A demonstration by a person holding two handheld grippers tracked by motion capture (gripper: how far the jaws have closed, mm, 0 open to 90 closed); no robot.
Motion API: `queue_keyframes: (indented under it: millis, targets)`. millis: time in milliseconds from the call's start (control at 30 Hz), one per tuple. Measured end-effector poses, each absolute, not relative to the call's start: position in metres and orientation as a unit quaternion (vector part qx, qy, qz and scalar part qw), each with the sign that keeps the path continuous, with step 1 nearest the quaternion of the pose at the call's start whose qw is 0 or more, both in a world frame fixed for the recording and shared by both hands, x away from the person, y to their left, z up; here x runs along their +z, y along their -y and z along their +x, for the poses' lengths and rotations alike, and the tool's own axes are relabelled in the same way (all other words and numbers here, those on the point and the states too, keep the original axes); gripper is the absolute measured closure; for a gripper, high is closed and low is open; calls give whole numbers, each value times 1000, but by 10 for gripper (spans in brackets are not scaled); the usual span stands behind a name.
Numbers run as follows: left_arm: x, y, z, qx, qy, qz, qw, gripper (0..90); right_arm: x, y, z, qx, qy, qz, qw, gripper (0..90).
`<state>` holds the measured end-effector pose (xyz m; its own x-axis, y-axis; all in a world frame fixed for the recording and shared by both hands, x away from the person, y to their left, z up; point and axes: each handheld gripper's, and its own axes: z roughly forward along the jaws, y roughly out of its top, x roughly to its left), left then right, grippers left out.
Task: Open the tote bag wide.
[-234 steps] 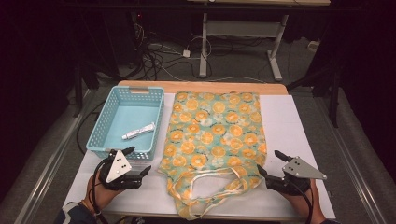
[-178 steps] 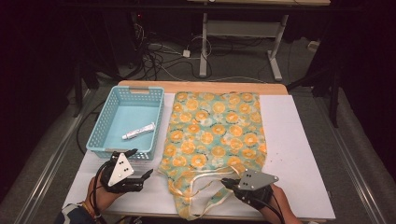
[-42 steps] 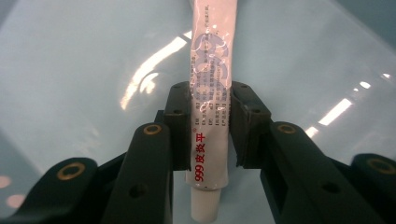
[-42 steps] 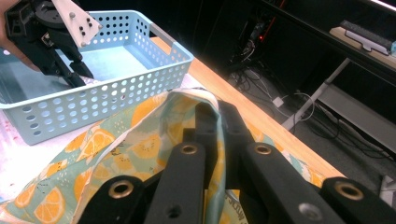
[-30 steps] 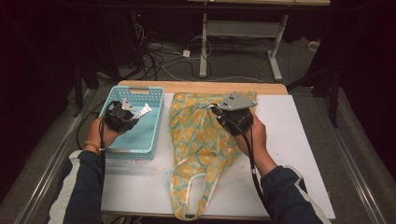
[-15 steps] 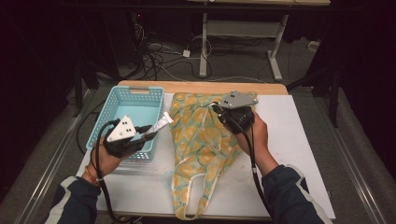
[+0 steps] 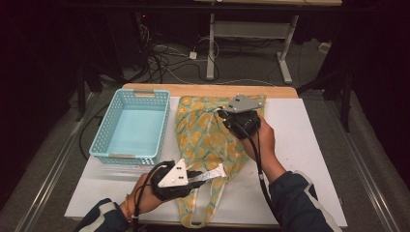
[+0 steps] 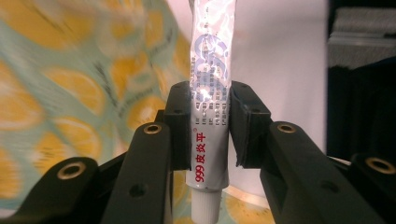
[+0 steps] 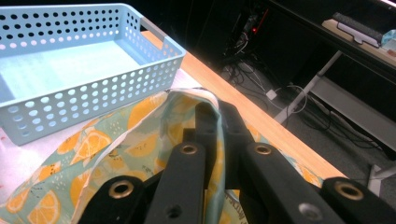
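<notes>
Left gripper (image 7: 205,176) clamping jaws on slim glossy ointment tube (image 8: 208,109), hovering over lemon-print fabric bag (image 7: 205,140) near its handles. Right gripper (image 9: 215,140) pinching bag's hemmed rim, jaws together. Perforated blue plastic basket (image 7: 129,126) sitting beside bag on white counter (image 7: 300,145).

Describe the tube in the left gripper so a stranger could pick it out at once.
Start at the white table and find the orange-print cloth bag beside the blue basket. At the bag's near end, the left gripper clamps a slim silver-white tube. It alone bears red print and a white cap.
</notes>
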<state>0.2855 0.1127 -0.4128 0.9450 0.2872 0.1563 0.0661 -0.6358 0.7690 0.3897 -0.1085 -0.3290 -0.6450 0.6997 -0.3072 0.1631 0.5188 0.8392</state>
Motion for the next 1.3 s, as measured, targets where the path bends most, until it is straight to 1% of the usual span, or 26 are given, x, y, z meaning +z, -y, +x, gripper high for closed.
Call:
queue_keyframes:
  millis: [100, 167, 200, 333, 467, 533, 600, 667, 700, 733, 833, 867, 933, 967, 1000, 1067, 1100, 1133, 1300]
  targets:
    - [-429, -96, 297, 140, -119, 907, 379, 698, -328, 108, 389, 414, -808, 266, 325, 894]
    - [-437, -89, 307, 130, -141, 909, 369, 698, -326, 107, 387, 415, -807, 263, 327, 894]
    - [-441, -84, 310, 143, -151, 910, 359, 698, -325, 105, 386, 417, -808, 261, 325, 893]
    - [-451, -74, 325, 163, -183, 910, 336, 698, -321, 104, 382, 423, -808, 257, 320, 894]
    - [-451, -73, 340, 188, -222, 897, 332, 697, -320, 104, 380, 426, -807, 256, 319, 894]
    - [-451, -73, 349, 190, -243, 889, 338, 697, -320, 105, 379, 428, -806, 257, 318, 894]
    - [-453, -72, 360, 204, -264, 879, 341, 696, -321, 105, 379, 428, -806, 258, 317, 894]
    - [-454, -71, 364, 209, -267, 877, 341, 695, -323, 106, 380, 427, -807, 260, 315, 894]
    - [-456, -69, 367, 220, -271, 874, 337, 695, -323, 106, 380, 427, -807, 260, 315, 894]
    - [-458, -69, 375, 220, -285, 868, 343, 695, -325, 106, 381, 425, -808, 261, 313, 894]
    - [-459, -69, 381, 218, -292, 863, 349, 691, -329, 105, 383, 423, -810, 262, 311, 893]
    - [-460, -69, 382, 226, -297, 857, 354, 632, -331, 105, 383, 421, -811, 264, 308, 894]
    - [-457, -70, 381, 224, -290, 861, 353, 556, -333, 106, 384, 420, -812, 264, 308, 894]
    - [-457, -70, 381, 224, -290, 861, 353, 537, -333, 106, 384, 420, -812, 264, 308, 894]
    - [-456, -71, 379, 224, -288, 860, 356, 537, -334, 106, 385, 420, -812, 265, 308, 894]
    - [-452, -73, 375, 223, -277, 861, 363, 472, -336, 108, 386, 420, -811, 268, 306, 893]
    - [-450, -74, 371, 221, -271, 861, 369, 472, -336, 108, 386, 420, -811, 268, 306, 893]
    - [-448, -75, 367, 224, -263, 863, 368, 443, -337, 108, 386, 420, -811, 270, 306, 894]
    - [-443, -86, 343, 226, -225, 871, 374, 442, -339, 114, 386, 419, -811, 272, 305, 893]
